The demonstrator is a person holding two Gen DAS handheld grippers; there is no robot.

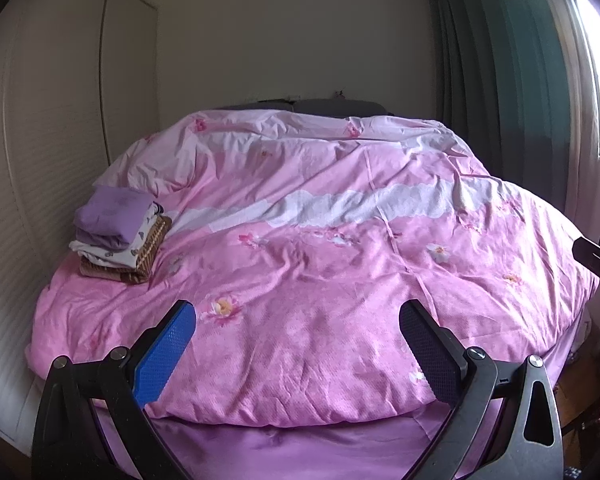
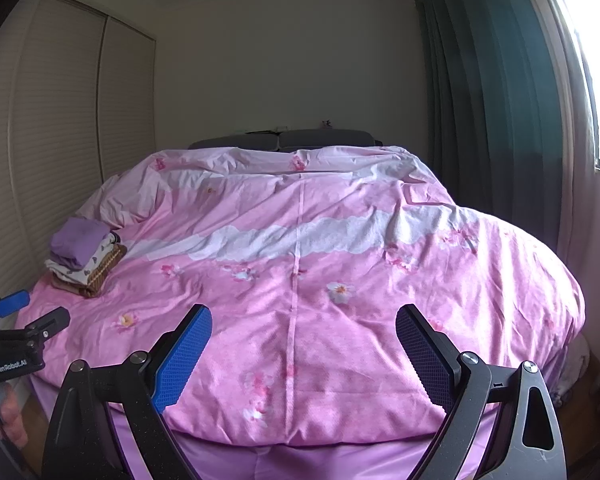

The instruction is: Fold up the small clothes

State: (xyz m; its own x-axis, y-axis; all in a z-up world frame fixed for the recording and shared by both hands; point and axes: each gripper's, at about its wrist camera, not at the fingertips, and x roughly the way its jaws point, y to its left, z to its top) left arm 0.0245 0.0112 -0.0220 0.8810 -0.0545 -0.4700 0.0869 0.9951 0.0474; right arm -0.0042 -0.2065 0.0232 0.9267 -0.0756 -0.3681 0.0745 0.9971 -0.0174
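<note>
Stack of folded clothes [image 1: 118,236] on bed's left edge, atop pink duvet [image 1: 320,280]; no unfolded garment visible. Left hand-held gripper [image 1: 298,344] jaws apart, empty. Right hand-held gripper [image 2: 304,350] jaws apart, empty. Folding looks finished.

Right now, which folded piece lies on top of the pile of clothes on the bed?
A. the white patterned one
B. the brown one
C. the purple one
C: the purple piece tops the pile, with the white patterned piece under it and the brown piece lowest.
</note>
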